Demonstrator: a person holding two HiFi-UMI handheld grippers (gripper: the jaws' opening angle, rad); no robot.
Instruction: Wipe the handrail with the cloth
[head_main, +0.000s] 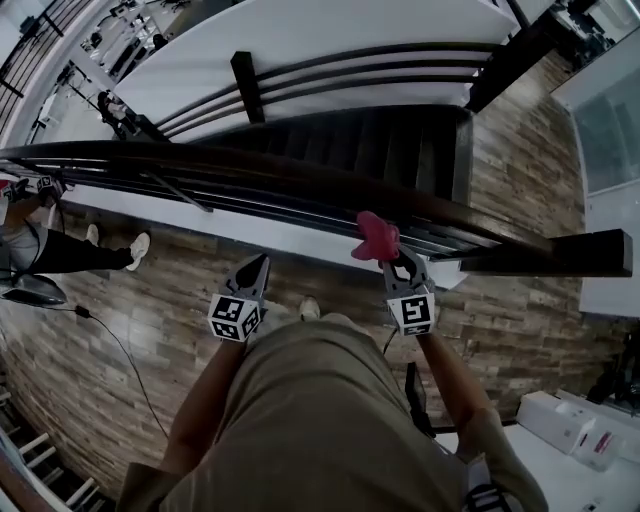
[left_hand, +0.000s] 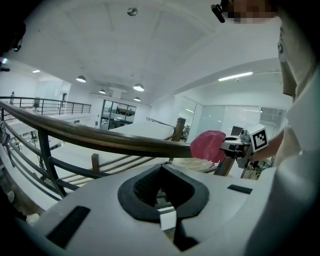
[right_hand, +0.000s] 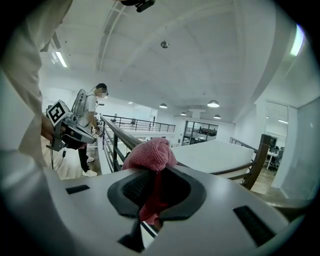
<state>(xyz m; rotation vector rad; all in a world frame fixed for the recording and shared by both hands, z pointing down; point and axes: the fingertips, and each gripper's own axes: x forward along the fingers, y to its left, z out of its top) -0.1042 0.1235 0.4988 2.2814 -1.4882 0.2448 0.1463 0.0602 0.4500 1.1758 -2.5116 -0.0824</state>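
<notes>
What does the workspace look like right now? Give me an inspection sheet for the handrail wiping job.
Surface: dark wooden handrail runs across in front of the person.
Job's things: pink cloth, bunched, at the rail; contact unclear.
Clutter: nothing seen.
Grippers: left gripper jaws shut, empty, short of the rail; right gripper jaws shut on the cloth.
Cables: black cable on the wood floor, left.
Surroundings: staircase beyond the rail; another person stands at left.
</notes>
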